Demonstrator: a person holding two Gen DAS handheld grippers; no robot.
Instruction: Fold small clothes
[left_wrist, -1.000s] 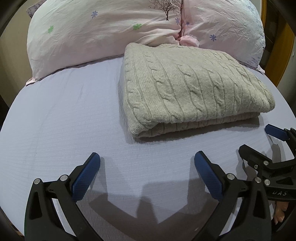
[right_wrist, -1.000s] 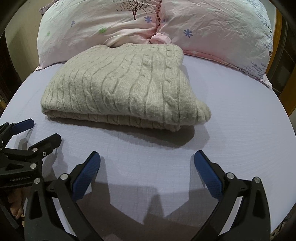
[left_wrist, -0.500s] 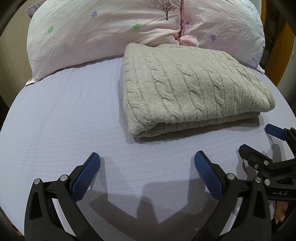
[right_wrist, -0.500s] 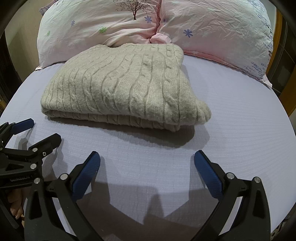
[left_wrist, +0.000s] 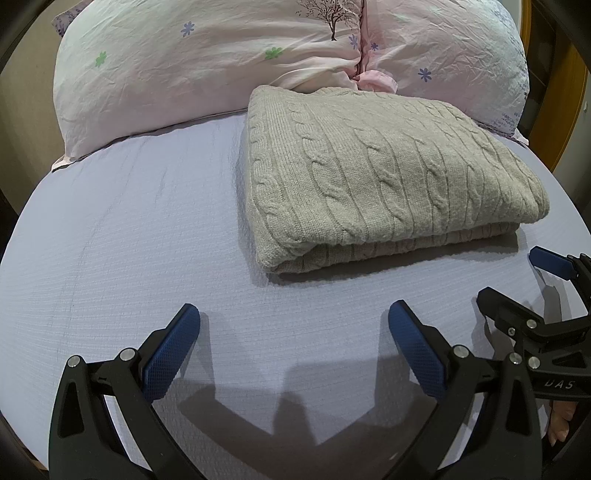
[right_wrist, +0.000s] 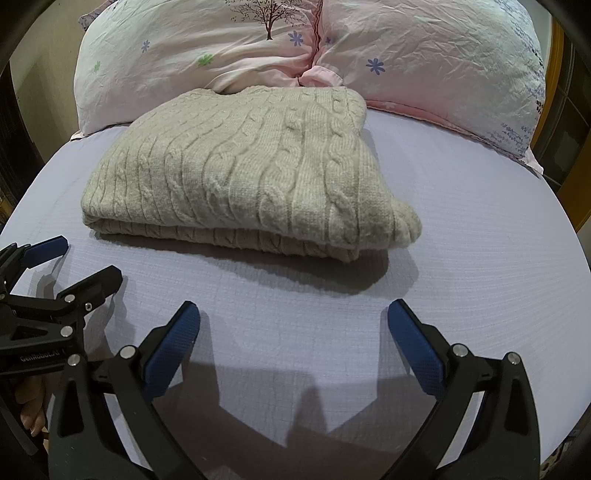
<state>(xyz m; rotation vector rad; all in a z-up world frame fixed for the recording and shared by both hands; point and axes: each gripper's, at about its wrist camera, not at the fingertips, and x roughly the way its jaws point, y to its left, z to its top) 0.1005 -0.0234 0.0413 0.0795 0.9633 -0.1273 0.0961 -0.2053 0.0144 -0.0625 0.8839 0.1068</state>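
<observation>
Bare sheet (left_wrist: 129, 240) before sweater (left_wrist: 376, 173)

Lavender bed (left_wrist: 110, 240), pink pillows (right_wrist: 424, 66), perhaps wooden frame (left_wrist: 570, 110).

Through the left wrist camera I see my left claw (left_wrist: 293, 325) low in the frame, its two blue-padded fingers (left_wrist: 171, 352) spread wide apart with nothing between them, hovering over the lavender bedsheet (left_wrist: 129, 240) and casting a dark shadow on it. Ahead of the claw lies the beige cable-knit sweater (left_wrist: 376, 177), folded into a thick rectangle with its layered edge facing me. Its far edge touches the two pink floral pillows (left_wrist: 207, 62) that sit side by side at the head of the bed. At the right edge my right claw (left_wrist: 517, 280) shows from the side, fingers parted, near the sweater's near right corner but not touching it.
</observation>
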